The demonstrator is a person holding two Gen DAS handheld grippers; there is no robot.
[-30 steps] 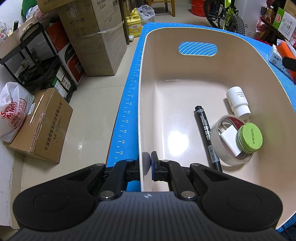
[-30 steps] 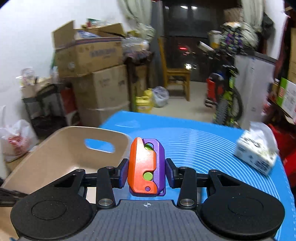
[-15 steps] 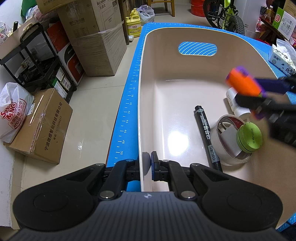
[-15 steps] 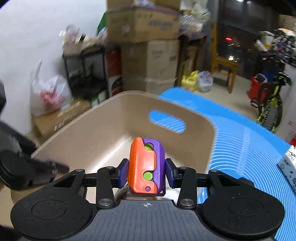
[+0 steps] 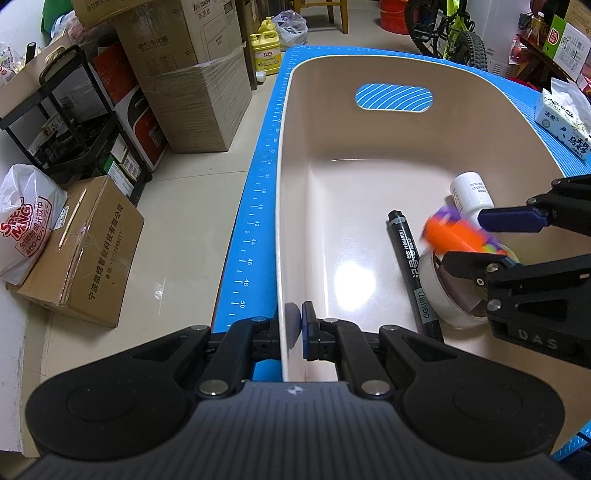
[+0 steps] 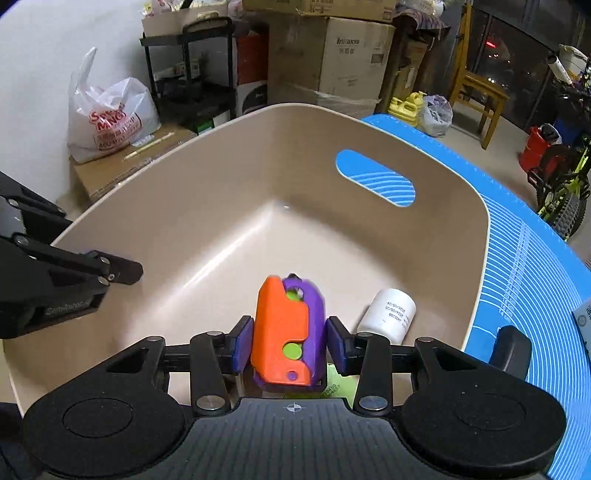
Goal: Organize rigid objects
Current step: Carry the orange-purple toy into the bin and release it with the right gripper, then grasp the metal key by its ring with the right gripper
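Observation:
A beige bin (image 5: 369, 62) stands on the blue mat (image 5: 258, 206). My left gripper (image 5: 295, 325) is shut on the bin's near wall. Over the bin's right side, my right gripper (image 5: 465, 240) has its jaws opening. The orange and purple toy (image 6: 286, 328) sits blurred between its pads (image 6: 243, 343), slipping free with a thin gap on each side. In the left wrist view the toy (image 5: 454, 232) hangs above the tape roll (image 5: 450, 299). A white bottle (image 6: 388, 314) and a black marker (image 5: 412, 266) lie on the bin floor.
A tissue pack (image 5: 563, 122) lies on the mat to the bin's right. Cardboard boxes (image 5: 81, 251), a white bag (image 5: 26, 221) and a black rack (image 5: 66, 122) stand on the floor to the left. A bicycle (image 5: 454, 33) is behind the table.
The right gripper swung in over the bin from the right and sank toward the tape roll. Its pads have parted from the toy. The left gripper has kept still on the wall.

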